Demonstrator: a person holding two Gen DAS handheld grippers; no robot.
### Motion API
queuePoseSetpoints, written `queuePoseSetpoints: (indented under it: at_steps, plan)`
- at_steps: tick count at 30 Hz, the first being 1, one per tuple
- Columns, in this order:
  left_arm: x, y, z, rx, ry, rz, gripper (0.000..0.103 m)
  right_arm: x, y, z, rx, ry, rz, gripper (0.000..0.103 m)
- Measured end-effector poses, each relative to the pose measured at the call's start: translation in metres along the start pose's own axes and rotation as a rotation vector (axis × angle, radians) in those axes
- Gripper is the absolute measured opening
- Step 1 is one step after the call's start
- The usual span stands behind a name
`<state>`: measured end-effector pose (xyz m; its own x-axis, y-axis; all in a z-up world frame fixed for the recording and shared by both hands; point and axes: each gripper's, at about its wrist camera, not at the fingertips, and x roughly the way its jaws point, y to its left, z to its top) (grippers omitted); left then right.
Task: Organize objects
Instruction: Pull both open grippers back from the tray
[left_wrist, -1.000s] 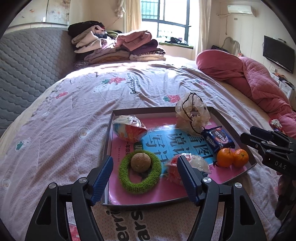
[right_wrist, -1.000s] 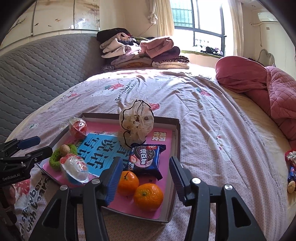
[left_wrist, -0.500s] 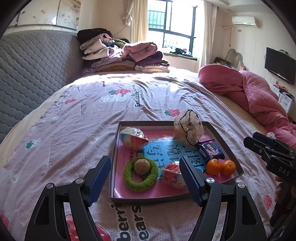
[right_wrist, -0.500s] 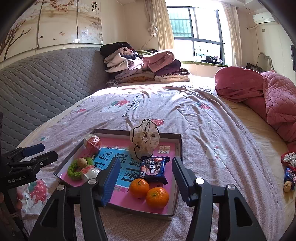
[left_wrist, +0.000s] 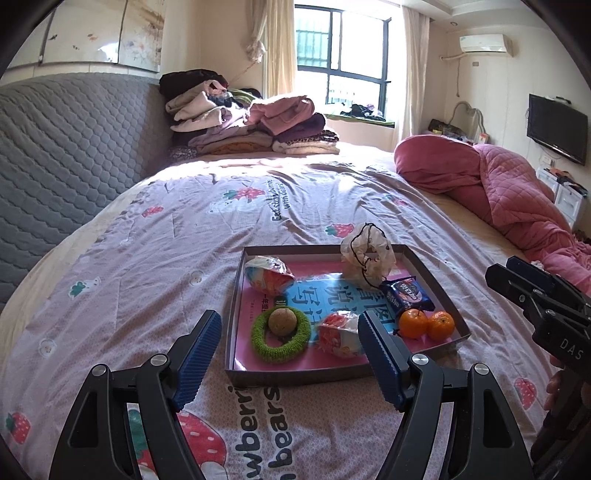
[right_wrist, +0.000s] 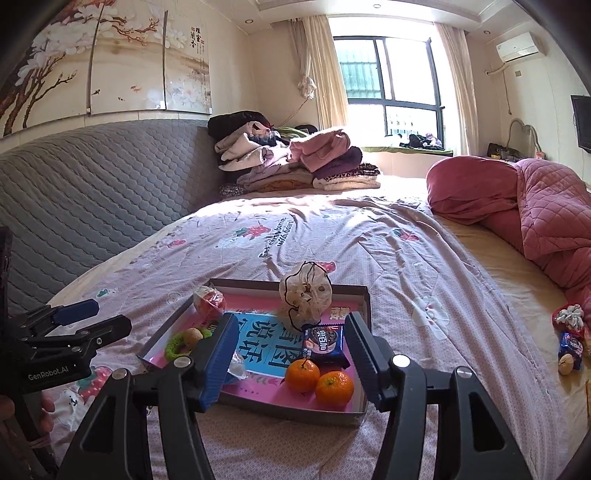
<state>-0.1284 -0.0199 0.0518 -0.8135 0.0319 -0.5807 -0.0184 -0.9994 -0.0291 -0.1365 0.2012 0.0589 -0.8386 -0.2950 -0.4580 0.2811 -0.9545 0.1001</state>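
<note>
The tray (left_wrist: 236, 295) lies on the bed (left_wrist: 147, 258), ahead of and below both hand-held grippers, touching neither. The left hand-held gripper (left_wrist: 290, 354) stands wide and empty, the green ring (left_wrist: 280, 334) with the walnut (left_wrist: 282, 321) just beyond its fingertips. The right hand-held gripper (right_wrist: 291, 354) stands wide and empty, the two oranges (right_wrist: 319, 380) ahead between its fingers.

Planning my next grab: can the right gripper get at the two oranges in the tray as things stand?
Probably yes. The right gripper is open and empty, the oranges lie uncovered in the tray's near corner, and only its low wall stands between.
</note>
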Motion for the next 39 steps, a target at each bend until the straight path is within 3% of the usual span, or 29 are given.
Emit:
queuePoseSetpoints:
  at_steps: [18,39]
  plan:
    - [-0.025,-0.001,-0.029,0.004,0.023,-0.005,0.077,-0.024,0.023,-0.021,-0.008,-0.012,0.007,0.062]
    - [-0.023,-0.007,-0.051,0.02,0.036,0.065,0.077,-0.017,0.018,-0.043,0.015,0.045,-0.042,0.062]
